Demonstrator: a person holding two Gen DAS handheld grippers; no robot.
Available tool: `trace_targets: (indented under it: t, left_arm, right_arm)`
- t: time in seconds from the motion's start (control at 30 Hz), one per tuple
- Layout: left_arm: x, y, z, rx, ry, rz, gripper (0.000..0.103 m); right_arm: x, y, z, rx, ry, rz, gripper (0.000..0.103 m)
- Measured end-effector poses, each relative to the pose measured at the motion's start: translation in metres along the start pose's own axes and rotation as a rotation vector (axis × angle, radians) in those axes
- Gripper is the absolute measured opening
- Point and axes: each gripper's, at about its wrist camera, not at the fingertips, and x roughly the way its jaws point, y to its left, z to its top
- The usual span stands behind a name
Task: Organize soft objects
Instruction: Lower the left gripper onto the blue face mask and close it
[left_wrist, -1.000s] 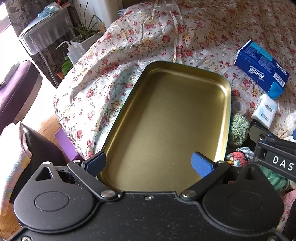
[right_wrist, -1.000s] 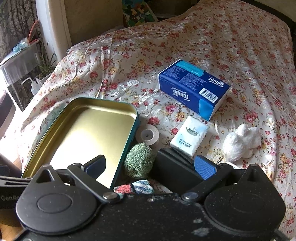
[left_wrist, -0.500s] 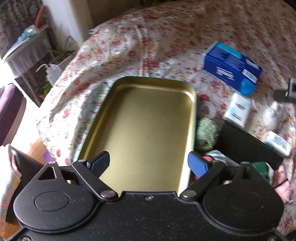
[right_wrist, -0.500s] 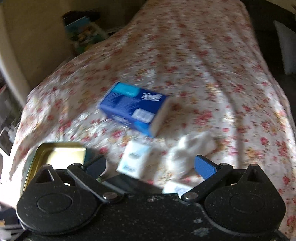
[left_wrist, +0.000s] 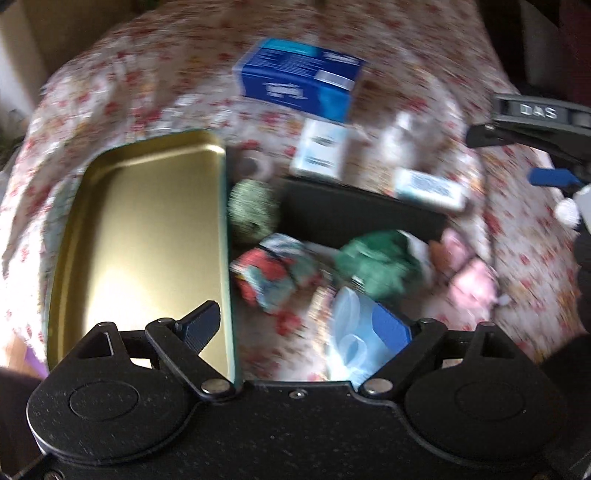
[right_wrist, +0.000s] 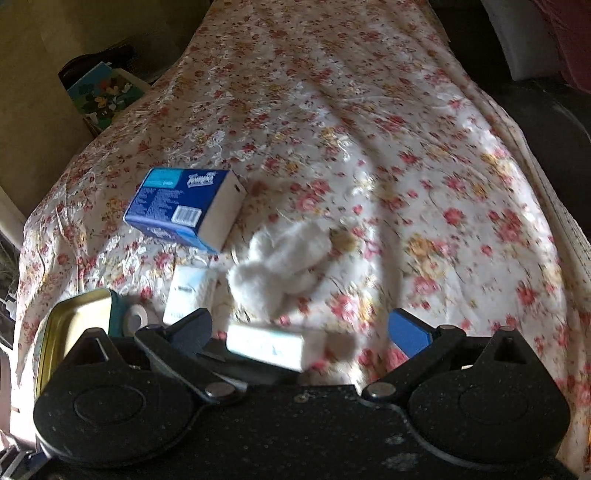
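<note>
We are seeing the left gripper (left_wrist: 297, 328) hanging with jaws spread wide, gripping nothing, over the floral bedspread (right_wrist: 369, 147). The gold tin tray (left_wrist: 140, 240) is lying at near left; a green yarn ball (left_wrist: 251, 210) is sitting just beside its right rim. Soft bits are lying right of it: a multicolour cloth (left_wrist: 273, 273), green cloth (left_wrist: 380, 262), pink plush (left_wrist: 469, 273). The right gripper (right_wrist: 299, 328) is also gaping wide, empty, with white cotton fluff (right_wrist: 280, 266) just beyond it and a blue tissue box (right_wrist: 184, 206) farther left.
</note>
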Motion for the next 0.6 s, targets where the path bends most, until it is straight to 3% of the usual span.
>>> trace_targets:
  t: [0.3, 0.47, 0.6]
  left_arm:
    - [0.006, -0.019, -0.015, 0.067, 0.04, -0.035, 0.086]
    - [0.019, -0.024, -0.017, 0.057, 0.084, -0.039, 0.086]
    - [0.03, -0.025, -0.018, 0.046, 0.124, -0.048, 0.079]
  right_arm:
    - [-0.004, -0.015, -0.04, -0.002, 0.086, -0.021, 0.102]
    - [0.006, 0.0, -0.044, -0.095, 0.148, 0.003, 0.102]
    - [0.012, 0.011, -0.052, -0.157, 0.185, -0.013, 0.102]
